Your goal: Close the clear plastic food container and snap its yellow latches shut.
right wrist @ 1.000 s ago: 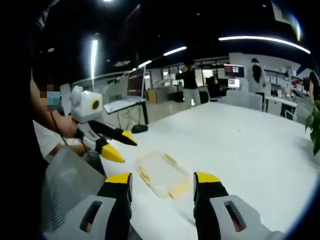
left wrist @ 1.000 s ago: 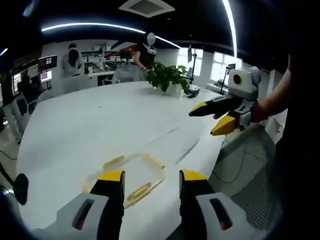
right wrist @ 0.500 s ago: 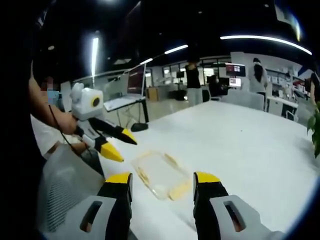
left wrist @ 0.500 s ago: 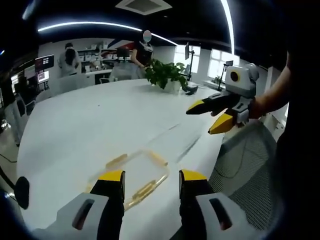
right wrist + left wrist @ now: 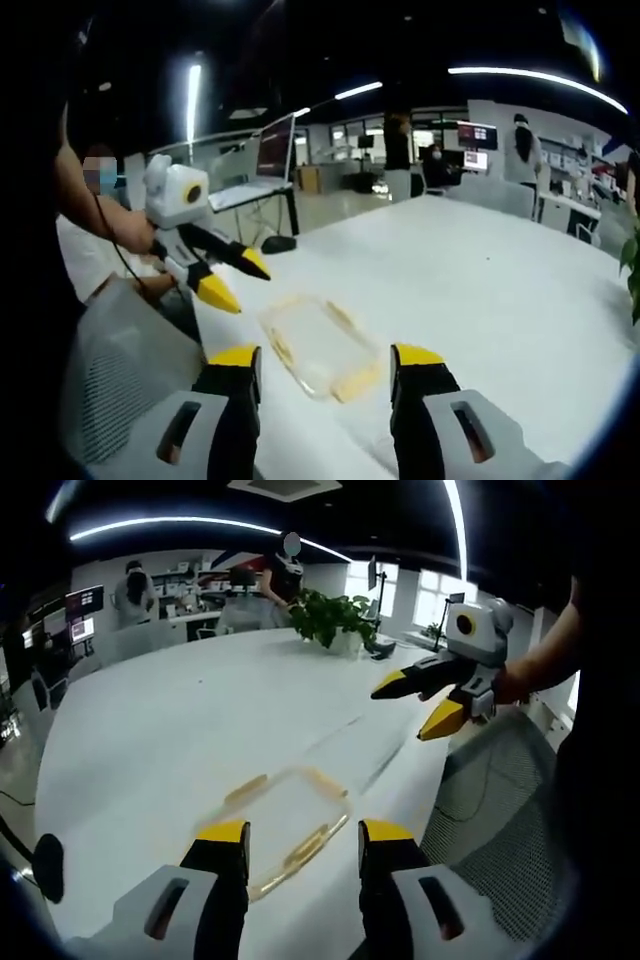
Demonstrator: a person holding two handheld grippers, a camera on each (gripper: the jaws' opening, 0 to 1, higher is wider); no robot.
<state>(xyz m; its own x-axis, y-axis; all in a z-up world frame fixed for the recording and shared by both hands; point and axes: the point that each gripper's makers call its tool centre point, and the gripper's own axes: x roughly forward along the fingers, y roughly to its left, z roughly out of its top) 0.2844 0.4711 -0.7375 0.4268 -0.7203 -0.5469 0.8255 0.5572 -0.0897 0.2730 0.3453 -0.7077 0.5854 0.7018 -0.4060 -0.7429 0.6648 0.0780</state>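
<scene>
A clear plastic food container (image 5: 285, 815) with yellow latches along its sides lies flat on the white table (image 5: 180, 730), near the front edge. My left gripper (image 5: 300, 832) hovers above and just short of it, open and empty. In the right gripper view the container (image 5: 320, 345) lies ahead of my right gripper (image 5: 327, 357), which is open with nothing between its jaws. The right gripper (image 5: 430, 700) appears at the upper right of the left gripper view, open. The left gripper (image 5: 225, 278) enters the right gripper view from the left, open, above the table edge.
A potted green plant (image 5: 335, 625) stands at the table's far end. A grey mesh chair back (image 5: 490, 810) is beside the table edge, also visible as the chair (image 5: 130, 370). People and desks with monitors (image 5: 475, 135) are in the background.
Both views shifted slightly as the hands moved. The container now sits a little closer under the left gripper, and both grippers stay open.
</scene>
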